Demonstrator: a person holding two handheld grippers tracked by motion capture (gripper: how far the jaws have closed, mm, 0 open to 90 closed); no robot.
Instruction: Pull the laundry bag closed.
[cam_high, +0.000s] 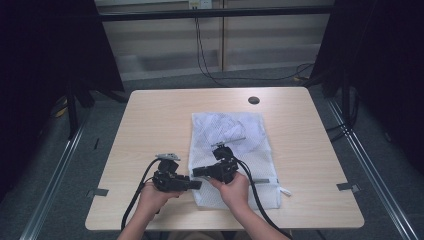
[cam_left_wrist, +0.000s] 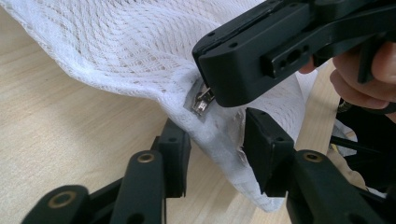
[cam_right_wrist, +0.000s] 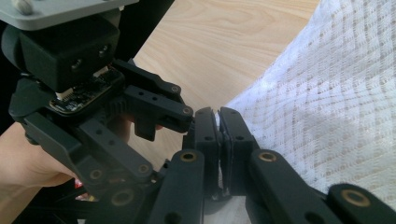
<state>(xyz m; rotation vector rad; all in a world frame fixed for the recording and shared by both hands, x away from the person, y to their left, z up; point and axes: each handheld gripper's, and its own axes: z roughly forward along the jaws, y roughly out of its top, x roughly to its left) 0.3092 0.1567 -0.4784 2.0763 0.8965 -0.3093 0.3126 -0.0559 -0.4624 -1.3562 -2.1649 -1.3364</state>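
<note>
Mesh bag (cam_high: 231, 150) lies flat mid-table (cam_high: 150, 130). Your right gripper (cam_left_wrist: 210, 95) is clenched on the zipper pull (cam_left_wrist: 201, 103) at its near-left corner. Left gripper (cam_left_wrist: 212, 147) straddles the corner hem, pads not yet pressing. Pull before it clamps and the bag drags, zipper stays put.

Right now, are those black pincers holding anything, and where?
The right gripper pinches the white mesh laundry bag at its zipper pull; the left gripper straddles the bag's corner.
</note>
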